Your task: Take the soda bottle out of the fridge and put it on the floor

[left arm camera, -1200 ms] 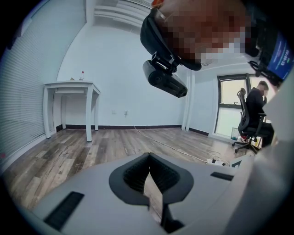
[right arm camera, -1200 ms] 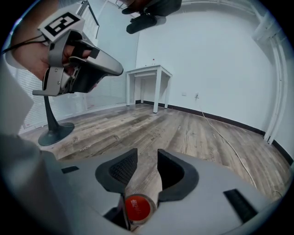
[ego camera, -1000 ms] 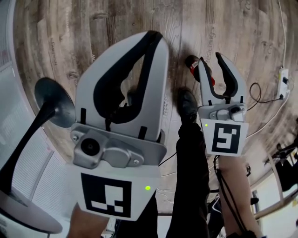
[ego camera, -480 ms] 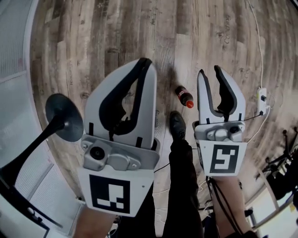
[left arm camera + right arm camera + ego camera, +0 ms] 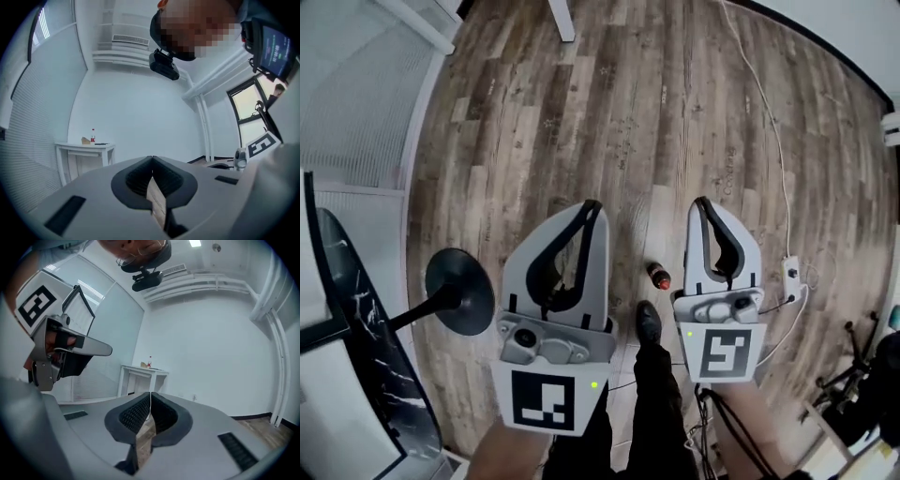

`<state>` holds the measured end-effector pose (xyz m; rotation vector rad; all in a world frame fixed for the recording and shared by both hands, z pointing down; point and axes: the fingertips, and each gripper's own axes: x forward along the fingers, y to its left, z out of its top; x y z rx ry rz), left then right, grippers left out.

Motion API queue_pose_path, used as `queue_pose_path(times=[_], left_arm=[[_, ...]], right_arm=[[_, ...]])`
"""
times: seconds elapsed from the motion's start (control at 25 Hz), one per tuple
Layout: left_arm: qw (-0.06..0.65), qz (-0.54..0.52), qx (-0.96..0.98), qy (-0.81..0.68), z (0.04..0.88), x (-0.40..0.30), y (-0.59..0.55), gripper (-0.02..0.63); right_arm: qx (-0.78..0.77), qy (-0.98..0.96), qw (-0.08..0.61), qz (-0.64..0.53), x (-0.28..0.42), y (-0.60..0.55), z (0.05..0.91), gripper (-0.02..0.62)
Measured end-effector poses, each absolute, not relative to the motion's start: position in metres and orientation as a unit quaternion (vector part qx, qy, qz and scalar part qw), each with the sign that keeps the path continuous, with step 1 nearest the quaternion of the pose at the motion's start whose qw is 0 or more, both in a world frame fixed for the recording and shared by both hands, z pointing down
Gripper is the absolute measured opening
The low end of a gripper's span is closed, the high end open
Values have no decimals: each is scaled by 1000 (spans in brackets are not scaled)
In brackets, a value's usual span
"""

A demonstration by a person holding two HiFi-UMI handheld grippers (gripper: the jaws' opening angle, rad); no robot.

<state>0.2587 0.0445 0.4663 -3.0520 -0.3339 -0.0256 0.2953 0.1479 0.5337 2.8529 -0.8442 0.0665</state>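
Judging the task as all but done. Seeing the soda bottle resting on the wooden floor, just beyond a shoe, free of both tongs. Holding the left tongs pressed together, empty; holding the right tongs likewise closed on nothing. Leaving, seemingly, nothing further to move.

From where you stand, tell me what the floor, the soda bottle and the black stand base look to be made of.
The floor: wood-look planks, matte grey-brown, with grain and seams; real wood or laminate, I cannot tell. The soda bottle: probably plastic, dark with a red end; too small to be sure. The stand base: smooth matte black disc, perhaps painted metal.
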Motion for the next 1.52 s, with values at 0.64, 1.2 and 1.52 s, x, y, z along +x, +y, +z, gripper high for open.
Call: queue_pose_path(times=[0.64,1.2,1.52], left_arm=[[85,123,-988,-41,162,202,20,15],[103,169,-979,41,37,117,5,15],[95,179,-978,56,22,94,-5,15]], right_arm=[[930,-333,69,-138,261,107,196,12],[898,-379,76,-209,181,96,54,12],[897,-379,66,-217,162,88,34,11]])
